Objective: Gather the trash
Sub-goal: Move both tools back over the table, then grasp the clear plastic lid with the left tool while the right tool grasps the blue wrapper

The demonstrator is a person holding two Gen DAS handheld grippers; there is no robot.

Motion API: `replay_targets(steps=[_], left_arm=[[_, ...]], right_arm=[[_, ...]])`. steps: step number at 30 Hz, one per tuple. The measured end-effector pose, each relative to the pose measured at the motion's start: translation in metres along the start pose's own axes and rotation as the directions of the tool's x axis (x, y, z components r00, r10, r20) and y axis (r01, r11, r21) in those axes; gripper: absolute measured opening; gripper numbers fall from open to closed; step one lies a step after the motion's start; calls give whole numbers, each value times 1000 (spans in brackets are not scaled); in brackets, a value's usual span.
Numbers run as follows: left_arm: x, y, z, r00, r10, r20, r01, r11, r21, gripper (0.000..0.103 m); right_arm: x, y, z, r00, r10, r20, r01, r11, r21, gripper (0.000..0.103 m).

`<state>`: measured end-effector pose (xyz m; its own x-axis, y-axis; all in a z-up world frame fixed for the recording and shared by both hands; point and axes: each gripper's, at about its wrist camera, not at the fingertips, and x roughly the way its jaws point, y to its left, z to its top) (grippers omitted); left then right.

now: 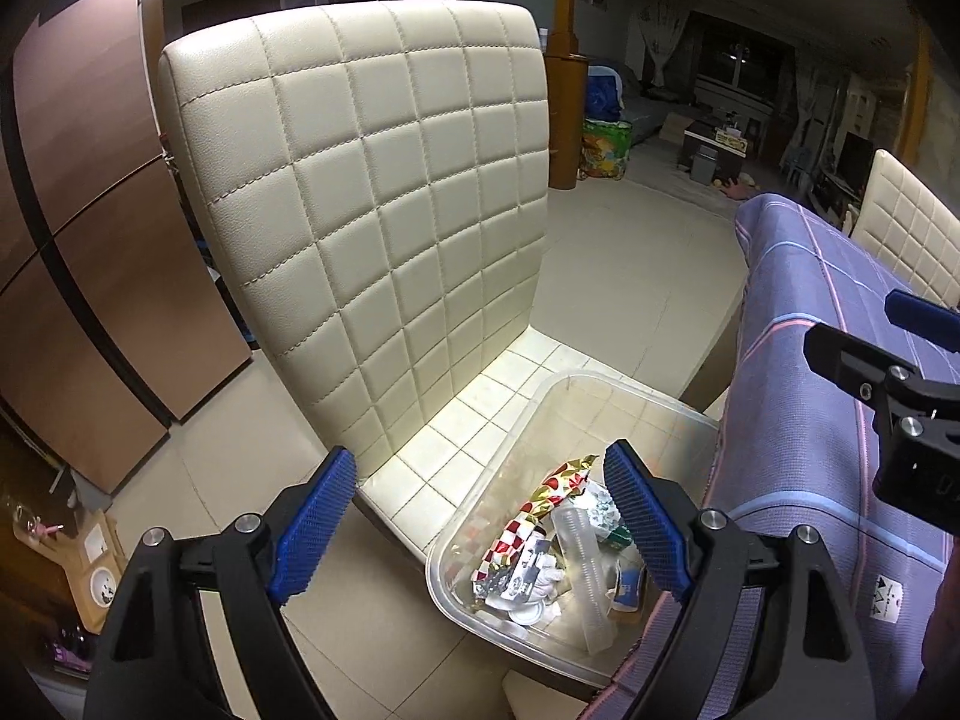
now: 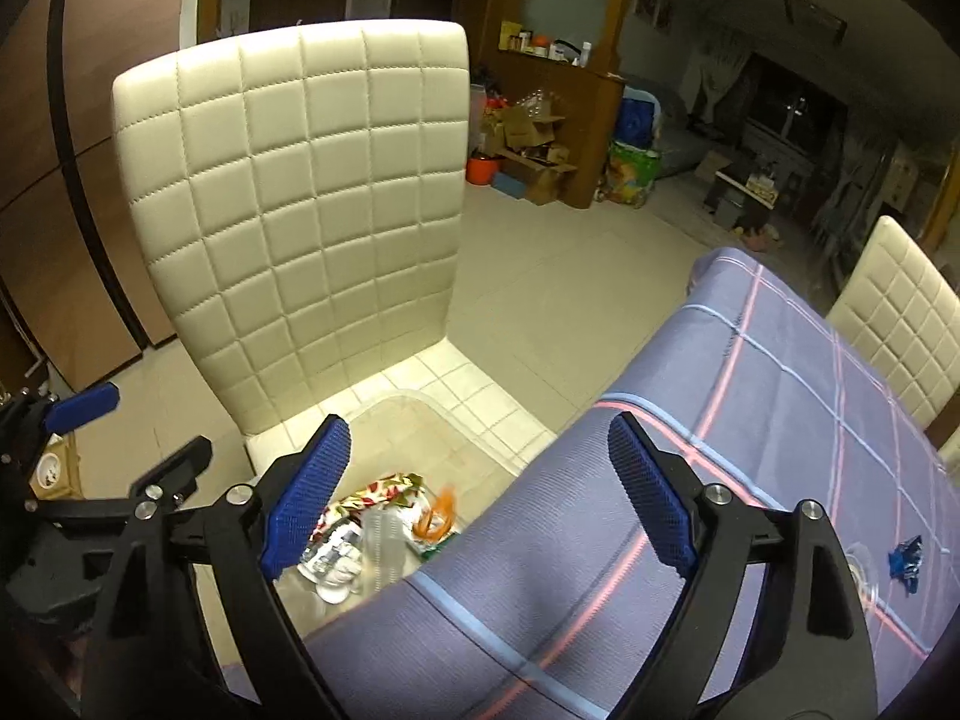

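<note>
A clear plastic bin [image 1: 630, 402] stands on the seat of a cream quilted chair [image 1: 360, 180], beside the table. Inside lie a red and gold wrapper [image 1: 555, 495], a crushed clear cup [image 1: 579, 546] and other scraps. My left gripper [image 1: 480, 456] hangs open above the bin's near left side, nothing between its blue pads. My right gripper [image 2: 478, 423] is open too, over the table edge and the bin [image 2: 408, 405]. A blurred orange scrap [image 2: 441, 510] shows over the pile in the bin. A small blue wrapper [image 2: 906, 561] lies on the purple checked tablecloth [image 2: 750, 408].
The table's cloth hangs over the bin's right side [image 1: 798, 420]. A second cream chair [image 2: 900, 324] stands at the table's far side. Tiled floor [image 2: 570, 252] lies beyond, with cardboard boxes [image 2: 528, 138] and a wooden cabinet behind. Brown panelled doors [image 1: 90, 210] stand on the left.
</note>
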<state>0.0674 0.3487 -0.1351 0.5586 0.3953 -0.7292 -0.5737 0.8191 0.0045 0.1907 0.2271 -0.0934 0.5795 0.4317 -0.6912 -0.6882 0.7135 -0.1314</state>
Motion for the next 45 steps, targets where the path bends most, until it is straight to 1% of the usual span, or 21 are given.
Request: replay_targets(steps=[4, 10, 15, 19, 21, 24, 27, 28, 30, 31, 32, 33, 34, 37, 39, 41, 43, 45], left_arm=[[-5, -6, 1, 1000, -9, 5, 9, 1000, 9, 83], [-21, -25, 0, 999, -42, 24, 41, 998, 42, 83], [-38, -60, -3, 995, -91, 40, 86, 990, 110, 83], [-48, -98, -7, 989, -143, 42, 133, 973, 188, 83], [-54, -123, -10, 982, -183, 39, 170, 958, 231, 83], [-60, -162, -14, 969, -247, 10, 234, 930, 285, 83], [-65, -208, -21, 952, -305, -22, 293, 890, 349, 83], [-66, -217, -23, 949, -315, -28, 303, 881, 363, 83], [-68, -250, -28, 933, -355, -63, 348, 845, 406, 83], [-68, -260, -30, 926, -369, -76, 365, 831, 419, 83], [-69, -279, -34, 918, -385, -95, 386, 811, 441, 83], [-70, -290, -36, 914, -393, -104, 395, 800, 452, 83], [-70, -306, -39, 906, -407, -118, 412, 783, 467, 83], [-67, -341, -47, 893, -421, -158, 441, 752, 490, 83], [-63, -360, -50, 885, -427, -184, 459, 738, 495, 83], [-57, -378, -52, 882, -420, -213, 468, 730, 498, 83], [-51, -391, -54, 884, -407, -230, 466, 725, 507, 83], [-44, -405, -57, 897, -376, -234, 442, 725, 529, 83]], right_arm=[[-1, -10, -6, 1000, 9, -26, -8, 1000, 31, 86], [-15, -23, -16, 1000, -4, -23, 5, 999, 50, 86], [-33, -45, -31, 999, -38, -12, 39, 996, 83, 85], [-47, -79, -49, 997, -70, -29, 74, 988, 135, 79], [-57, -99, -59, 995, -96, -30, 99, 982, 160, 79], [-71, -135, -80, 988, -149, -42, 154, 967, 204, 79], [-82, -170, -101, 977, -202, -68, 212, 947, 242, 79], [-85, -181, -109, 973, -215, -80, 229, 939, 257, 79], [-90, -207, -126, 965, -241, -107, 262, 921, 288, 79], [-93, -220, -135, 960, -253, -120, 278, 911, 304, 79], [-96, -235, -144, 955, -264, -137, 295, 899, 323, 79], [-97, -245, -149, 952, -268, -148, 303, 892, 335, 79], [-98, -254, -154, 949, -273, -157, 312, 885, 345, 79], [-102, -281, -170, 939, -293, -182, 341, 865, 368, 79], [-101, -295, -177, 936, -295, -192, 348, 856, 381, 79], [-101, -306, -183, 933, -299, -199, 355, 850, 390, 79], [-99, -319, -188, 932, -298, -206, 358, 844, 399, 79], [-93, -332, -190, 934, -290, -210, 353, 841, 410, 79]])
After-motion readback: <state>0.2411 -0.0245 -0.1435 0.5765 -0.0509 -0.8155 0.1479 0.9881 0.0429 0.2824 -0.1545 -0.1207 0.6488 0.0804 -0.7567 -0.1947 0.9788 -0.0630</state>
